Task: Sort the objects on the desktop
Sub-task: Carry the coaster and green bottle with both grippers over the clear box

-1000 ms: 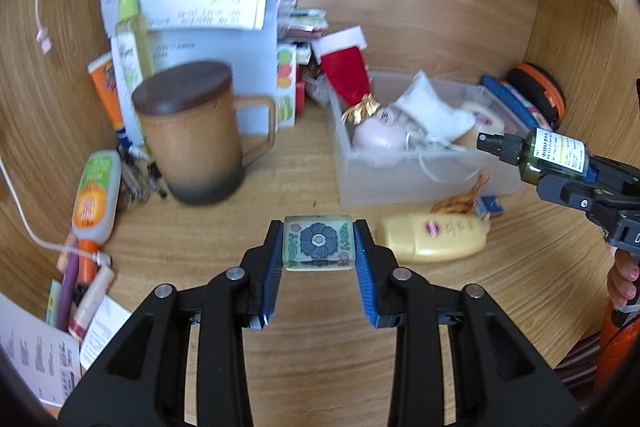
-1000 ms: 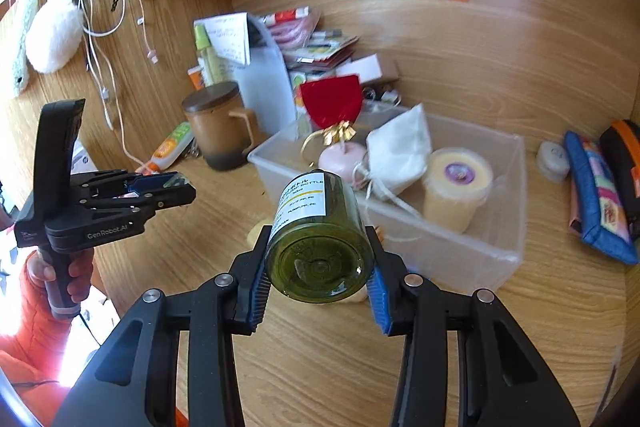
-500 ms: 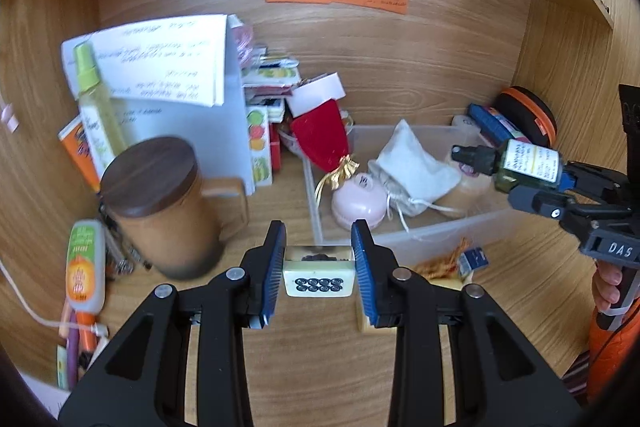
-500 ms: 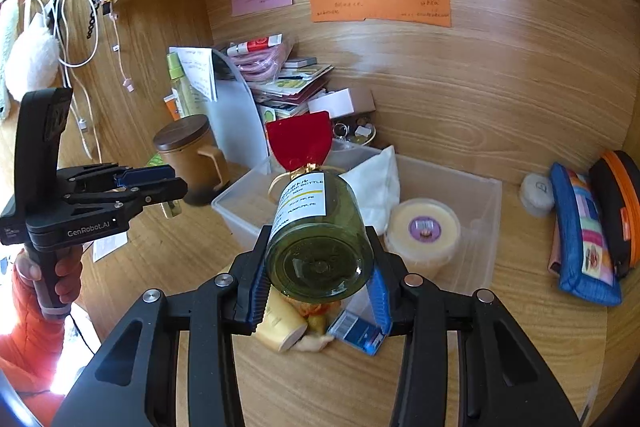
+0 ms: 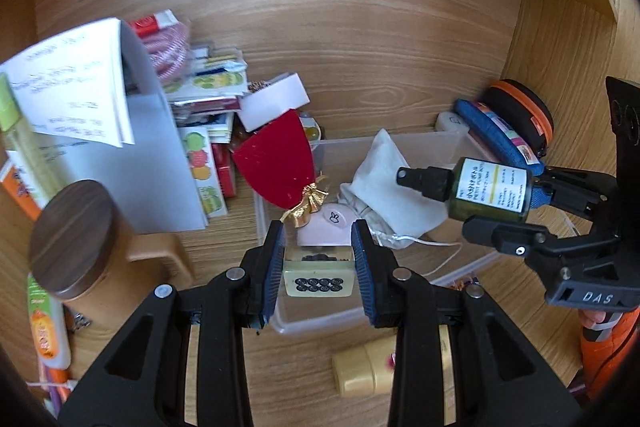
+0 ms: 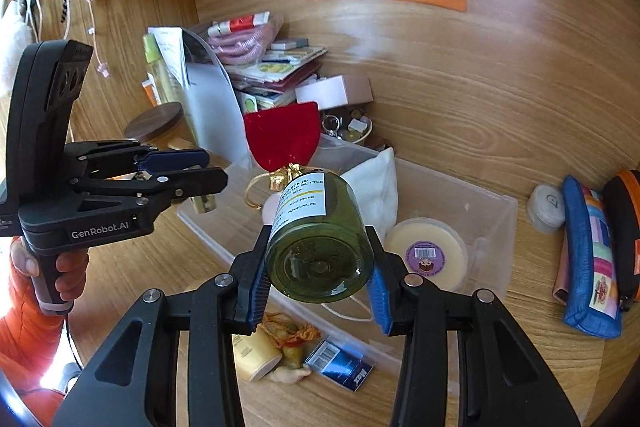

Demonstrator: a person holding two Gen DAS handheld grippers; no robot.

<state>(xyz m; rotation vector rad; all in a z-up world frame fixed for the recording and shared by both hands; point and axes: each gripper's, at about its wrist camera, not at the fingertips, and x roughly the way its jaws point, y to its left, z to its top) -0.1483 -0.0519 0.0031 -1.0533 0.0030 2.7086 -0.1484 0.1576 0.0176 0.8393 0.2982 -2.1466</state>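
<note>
Against the back wall of the wooden alcove, the worktop [image 6: 500,367] carries a clear plastic bin [image 6: 494,227] that already holds a white cloth pouch [image 5: 394,187], a round yellow tub [image 6: 426,255], a pink round case [image 5: 328,227] and a red velvet bag [image 5: 278,167]. Both hands have carried their loads across the worktop over the last second, so the bin now fills the middle of both views where a moment ago it sat farther back. To the left stands a brown lidded mug [image 5: 76,227] in front of a white paper holder [image 5: 160,163]; to the right lie a blue pencil case [image 6: 592,259] and an orange-rimmed case [image 5: 520,107].

Seen from the left wrist camera, the right tool [image 5: 536,203] is clamped on a green spray bottle [image 5: 486,193], held lying sideways with its black nozzle pointing over the bin and the white pouch. The left tool [image 5: 318,267] is clamped on a small cream tile [image 5: 318,273] with a dot pattern, hanging just above the bin's near-left corner. On the worktop in front of the bin remain a yellow tube [image 5: 366,367], a tasselled charm [image 6: 288,335] and a small blue packet [image 6: 340,367].

With both items now over the bin, the carry looks nearly finished; releasing each into a free spot seems the step in hand, and the three loose pieces in front are yet to be sorted.
</note>
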